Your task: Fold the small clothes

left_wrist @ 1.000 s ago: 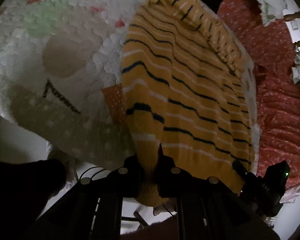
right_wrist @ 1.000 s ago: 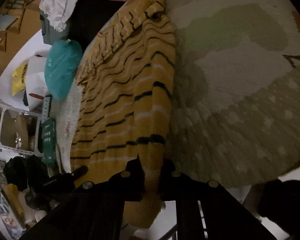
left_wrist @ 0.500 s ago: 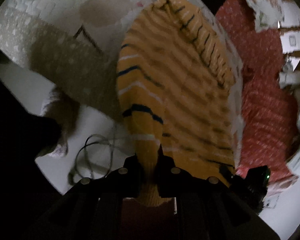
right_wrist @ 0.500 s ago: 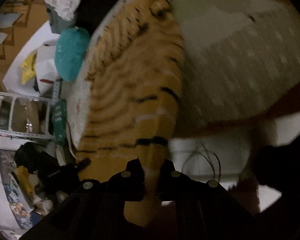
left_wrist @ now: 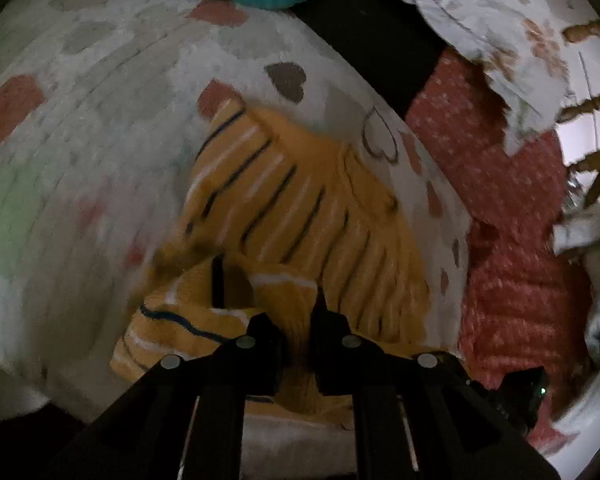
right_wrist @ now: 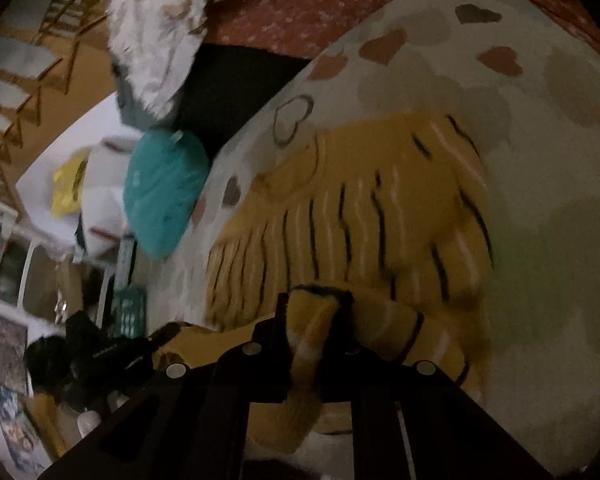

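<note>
Both wrist views look down close, sharing the sweater (left_wrist: 300, 216) (right_wrist: 360, 208).

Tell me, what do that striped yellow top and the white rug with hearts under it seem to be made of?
The striped yellow top looks like a soft knit, probably wool or acrylic: ribbed rows show, and it bunches thickly where the left gripper and right gripper pinch it. The heart rug looks like tufted pile, matte and nubbly; the fibre itself cannot be told in this dim, blurred light.

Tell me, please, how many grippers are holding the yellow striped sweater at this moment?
2. The left gripper pinches the near edge of the yellow striped sweater on the heart-patterned rug; the right gripper clamps another near fold of it.
</note>
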`<state>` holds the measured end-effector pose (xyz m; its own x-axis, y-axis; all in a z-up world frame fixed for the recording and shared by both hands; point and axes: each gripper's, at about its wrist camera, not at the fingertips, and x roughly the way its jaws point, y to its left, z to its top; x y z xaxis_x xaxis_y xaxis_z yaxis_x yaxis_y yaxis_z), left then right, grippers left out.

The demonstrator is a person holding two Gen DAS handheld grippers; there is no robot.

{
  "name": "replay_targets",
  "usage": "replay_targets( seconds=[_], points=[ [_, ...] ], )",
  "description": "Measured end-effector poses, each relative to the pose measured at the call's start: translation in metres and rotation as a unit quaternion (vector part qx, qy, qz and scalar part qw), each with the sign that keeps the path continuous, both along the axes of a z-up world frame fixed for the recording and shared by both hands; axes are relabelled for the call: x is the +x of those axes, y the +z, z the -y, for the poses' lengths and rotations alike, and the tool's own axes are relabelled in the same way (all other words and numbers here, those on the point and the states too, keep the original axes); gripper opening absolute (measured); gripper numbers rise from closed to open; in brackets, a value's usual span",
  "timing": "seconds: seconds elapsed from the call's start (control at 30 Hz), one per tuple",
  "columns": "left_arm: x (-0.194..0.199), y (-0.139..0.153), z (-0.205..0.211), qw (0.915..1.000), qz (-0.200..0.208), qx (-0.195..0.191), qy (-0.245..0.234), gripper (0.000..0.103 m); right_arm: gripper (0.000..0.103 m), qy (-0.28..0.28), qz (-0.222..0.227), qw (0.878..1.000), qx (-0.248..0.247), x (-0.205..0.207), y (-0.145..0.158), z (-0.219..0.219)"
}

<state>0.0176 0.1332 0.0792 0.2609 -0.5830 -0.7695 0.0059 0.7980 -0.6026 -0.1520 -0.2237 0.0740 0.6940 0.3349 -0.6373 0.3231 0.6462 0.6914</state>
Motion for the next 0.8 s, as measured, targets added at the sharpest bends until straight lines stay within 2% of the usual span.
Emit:
replay_targets(
  seconds=[0.17,0.23,0.33,0.4,0.43,0.5,0.53,0.6,0.67,0.8],
  points=[
    [0.058,-0.023,0.029,0.9998,-0.005,0.021,0.001,0.011,0.010,-0.011,-0.021,1.000,0.006,0.062,-0.029,0.019],
    [0.077,-0.034,0.037,0.9996,-0.008,0.026,0.003,0.012,0.013,-0.016,-0.027,0.999,0.024,0.079,-0.046,0.030],
    [0.098,-0.050,0.041,0.9996,-0.019,0.020,0.007,0.016,0.022,-0.052,-0.017,0.994,0.090,0.091,-0.073,0.049],
    [0.109,-0.058,0.038,0.9995,-0.027,-0.008,0.012,0.019,0.030,-0.071,-0.005,0.987,0.143,0.093,-0.086,0.061],
    [0.113,-0.060,0.036,0.9993,-0.028,-0.021,0.013,0.022,0.032,-0.075,0.001,0.985,0.156,0.093,-0.087,0.065],
    [0.119,-0.061,0.031,0.9985,-0.023,-0.044,0.020,0.028,0.042,-0.079,0.016,0.983,0.167,0.094,-0.087,0.075],
    [0.121,-0.059,0.028,0.9979,-0.021,-0.056,0.026,0.035,0.044,-0.086,0.023,0.981,0.174,0.094,-0.086,0.079],
    [0.124,-0.057,0.024,0.9960,-0.020,-0.081,0.032,0.040,0.057,-0.099,0.036,0.974,0.202,0.092,-0.088,0.086],
    [0.124,-0.052,0.019,0.9947,-0.015,-0.094,0.039,0.047,0.064,-0.117,0.047,0.969,0.211,0.088,-0.086,0.091],
    [0.118,-0.037,0.011,0.9945,-0.006,-0.092,0.049,0.052,0.069,-0.138,0.064,0.965,0.214,0.081,-0.074,0.102]
  ],
)
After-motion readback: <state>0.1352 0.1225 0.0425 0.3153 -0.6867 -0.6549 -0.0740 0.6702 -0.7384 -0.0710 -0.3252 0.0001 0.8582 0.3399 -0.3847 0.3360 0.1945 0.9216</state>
